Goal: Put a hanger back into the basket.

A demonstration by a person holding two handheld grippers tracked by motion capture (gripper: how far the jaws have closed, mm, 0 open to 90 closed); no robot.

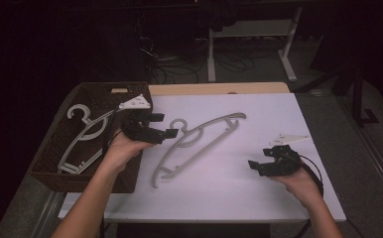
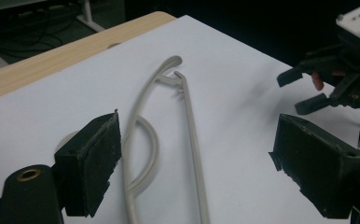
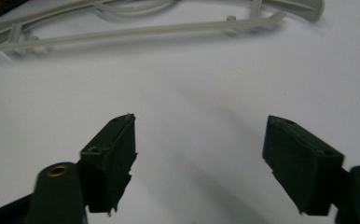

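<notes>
A grey plastic hanger (image 1: 199, 141) lies flat on the white table, its hook toward the left. My left gripper (image 1: 165, 125) hovers open just beside that hook. In the left gripper view the hanger (image 2: 190, 116) runs away between the wide-apart jaws, untouched by the left gripper (image 2: 197, 140). My right gripper (image 1: 259, 163) sits low at the right of the table, open and with nothing in it, and shows farther off as the right gripper (image 2: 294, 92). Seen from the right gripper (image 3: 199, 135), bare table lies between its jaws and the hanger (image 3: 145, 30) is beyond them.
A dark wicker basket (image 1: 55, 163) stands at the table's left edge with a second grey hanger (image 1: 83, 136) in it. A wooden strip (image 1: 219, 88) borders the far edge. Beyond it are a desk's white legs (image 1: 212, 54) and floor cables.
</notes>
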